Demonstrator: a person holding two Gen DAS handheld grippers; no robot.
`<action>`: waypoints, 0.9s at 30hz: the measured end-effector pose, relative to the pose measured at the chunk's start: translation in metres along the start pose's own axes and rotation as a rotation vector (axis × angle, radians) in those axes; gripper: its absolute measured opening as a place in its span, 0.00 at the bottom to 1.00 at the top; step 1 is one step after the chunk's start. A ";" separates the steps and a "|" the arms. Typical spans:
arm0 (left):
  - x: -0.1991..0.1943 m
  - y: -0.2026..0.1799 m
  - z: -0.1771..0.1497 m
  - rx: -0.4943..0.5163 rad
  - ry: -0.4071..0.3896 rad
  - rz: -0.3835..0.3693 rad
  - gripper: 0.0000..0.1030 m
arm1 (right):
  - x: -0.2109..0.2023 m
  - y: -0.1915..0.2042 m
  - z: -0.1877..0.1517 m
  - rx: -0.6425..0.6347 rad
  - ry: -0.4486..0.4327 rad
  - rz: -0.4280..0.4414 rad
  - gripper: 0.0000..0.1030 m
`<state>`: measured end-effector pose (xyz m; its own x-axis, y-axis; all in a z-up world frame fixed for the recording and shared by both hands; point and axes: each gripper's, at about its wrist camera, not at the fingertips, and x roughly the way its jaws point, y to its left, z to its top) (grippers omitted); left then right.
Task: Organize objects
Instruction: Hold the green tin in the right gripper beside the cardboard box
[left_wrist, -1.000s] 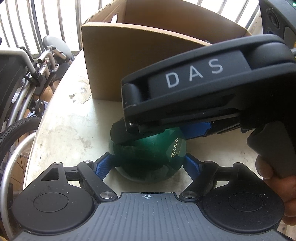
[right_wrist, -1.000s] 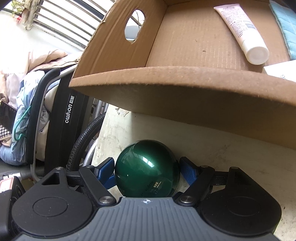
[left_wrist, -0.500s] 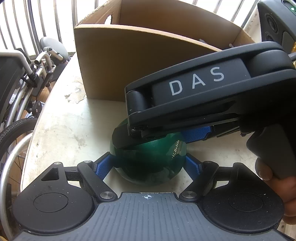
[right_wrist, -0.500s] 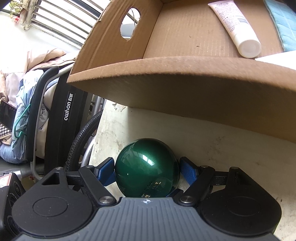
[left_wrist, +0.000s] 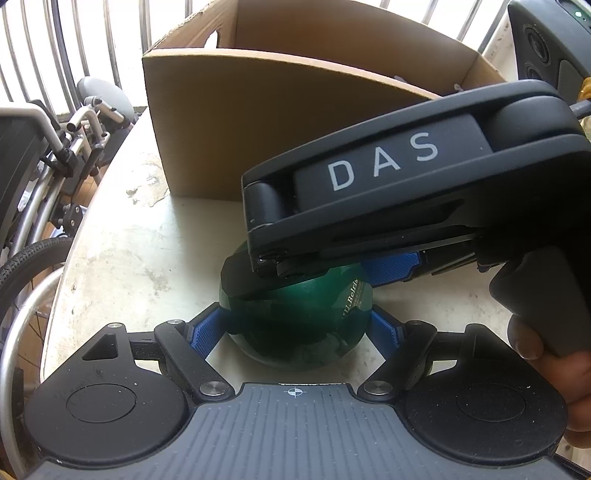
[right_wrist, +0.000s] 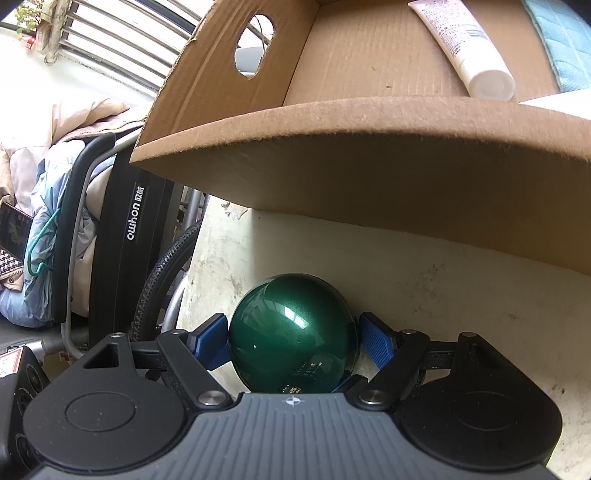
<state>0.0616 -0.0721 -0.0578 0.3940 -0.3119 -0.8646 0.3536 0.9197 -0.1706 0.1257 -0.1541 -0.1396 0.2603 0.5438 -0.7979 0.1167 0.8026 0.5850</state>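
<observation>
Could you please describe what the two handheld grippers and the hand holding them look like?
Each gripper has a ribbed grey body, two round black discs, black linkages with silver bolts, and textured blue fingers. The left gripper shows this close up. The right gripper, seen side-on, is a black housing lettered "DAS" in pale grey with a pistol-style handle. The bare right hand shows no sleeve.

Both the left gripper (left_wrist: 295, 325) and right gripper (right_wrist: 291, 339) have jaws closed on one object.
</observation>
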 end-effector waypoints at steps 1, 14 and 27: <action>0.000 -0.001 0.000 0.000 -0.001 0.000 0.79 | 0.000 0.000 0.000 0.000 0.000 0.000 0.79; 0.001 -0.004 0.006 0.000 -0.008 -0.005 0.79 | -0.001 -0.001 -0.001 -0.005 0.000 -0.002 0.79; -0.003 -0.010 0.000 -0.004 -0.008 -0.004 0.79 | -0.002 -0.003 -0.002 -0.007 0.005 -0.002 0.79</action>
<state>0.0570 -0.0808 -0.0533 0.3994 -0.3173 -0.8601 0.3515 0.9195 -0.1760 0.1229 -0.1572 -0.1397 0.2554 0.5431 -0.7999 0.1106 0.8055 0.5822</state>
